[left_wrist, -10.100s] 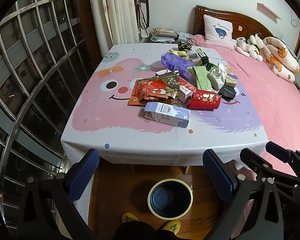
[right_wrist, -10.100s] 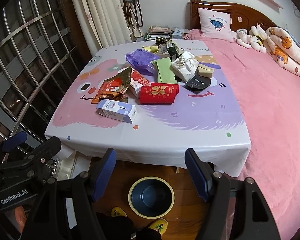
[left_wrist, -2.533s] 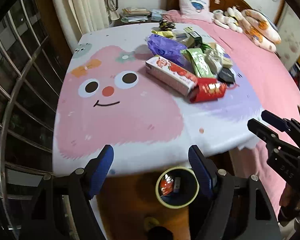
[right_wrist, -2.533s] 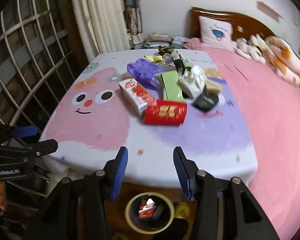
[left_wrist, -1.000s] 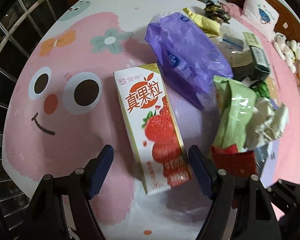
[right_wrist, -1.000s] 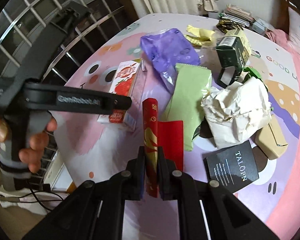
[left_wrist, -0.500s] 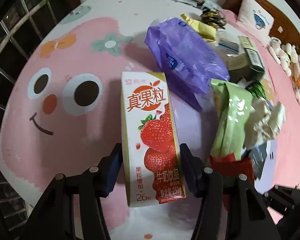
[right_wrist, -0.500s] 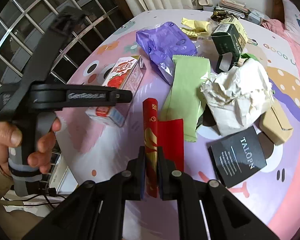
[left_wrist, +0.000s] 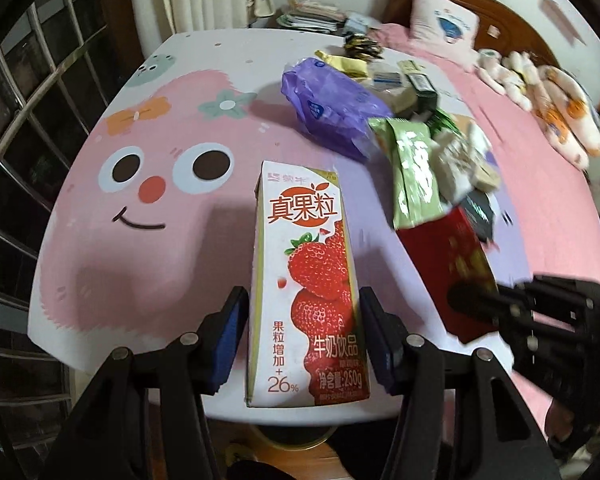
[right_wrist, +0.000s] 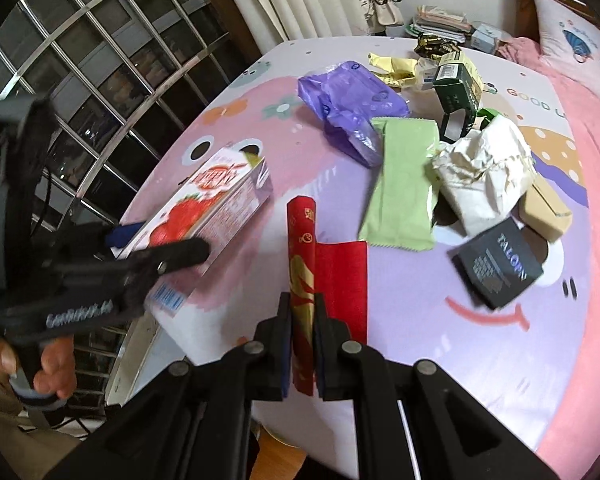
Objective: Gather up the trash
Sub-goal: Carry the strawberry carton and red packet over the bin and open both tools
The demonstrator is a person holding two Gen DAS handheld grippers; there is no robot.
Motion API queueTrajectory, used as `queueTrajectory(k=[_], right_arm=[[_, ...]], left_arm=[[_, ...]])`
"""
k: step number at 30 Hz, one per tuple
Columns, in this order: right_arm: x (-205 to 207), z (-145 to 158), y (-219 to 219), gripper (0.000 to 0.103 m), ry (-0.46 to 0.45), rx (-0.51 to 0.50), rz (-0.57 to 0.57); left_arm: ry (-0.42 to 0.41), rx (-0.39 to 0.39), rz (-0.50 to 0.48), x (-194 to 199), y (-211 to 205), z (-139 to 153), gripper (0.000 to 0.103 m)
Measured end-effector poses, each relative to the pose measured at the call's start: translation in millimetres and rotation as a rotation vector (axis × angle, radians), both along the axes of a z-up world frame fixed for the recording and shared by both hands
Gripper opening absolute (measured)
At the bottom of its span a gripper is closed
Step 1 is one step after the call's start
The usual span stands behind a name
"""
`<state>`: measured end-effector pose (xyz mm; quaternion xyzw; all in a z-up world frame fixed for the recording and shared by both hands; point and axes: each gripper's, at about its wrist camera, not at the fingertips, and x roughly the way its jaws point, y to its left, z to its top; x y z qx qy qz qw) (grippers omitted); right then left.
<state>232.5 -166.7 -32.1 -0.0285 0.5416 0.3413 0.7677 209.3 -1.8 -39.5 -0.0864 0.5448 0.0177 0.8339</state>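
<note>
A white strawberry milk carton stands lengthwise between the blue pads of my left gripper, which is shut on its sides and holds it above the cartoon tablecloth. In the right wrist view the same carton hangs tilted in the left gripper, over the table's near left corner. My right gripper is shut on a folded red and gold packet. The left wrist view shows that red packet blurred at the right. A yellow bin rim peeks out below the table edge.
Other trash lies on the table: a purple bag, a green packet, crumpled white paper, a black box, a dark green box and a tan box. Window bars stand left, a pink bed right.
My left gripper closed on the milk carton and lifted it off the table toward the near edge. The right gripper drew back a little with the red packet still in it.
</note>
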Motion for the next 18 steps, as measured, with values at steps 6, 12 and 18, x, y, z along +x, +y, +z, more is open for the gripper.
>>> queueTrajectory(k=[6,12,18], right_arm=[[-56.6,5.7,14.7,0.008,-0.015,0.007,-0.113],[-131.3,2.5,27.0,0.008,-0.002,0.013,-0.255],[-201.8,-15.6,32.8,0.008,0.046,0.003,-0.344]], left_arm=[[-0.052,0.015,-0.134,-59.1,19.5,16.4,0.054],[-0.087,0.010,-0.267,-127.0,43.7,26.6,0.054],[-0.074,-0.016,-0.357,-180.7,53.9,19.5,0.054]])
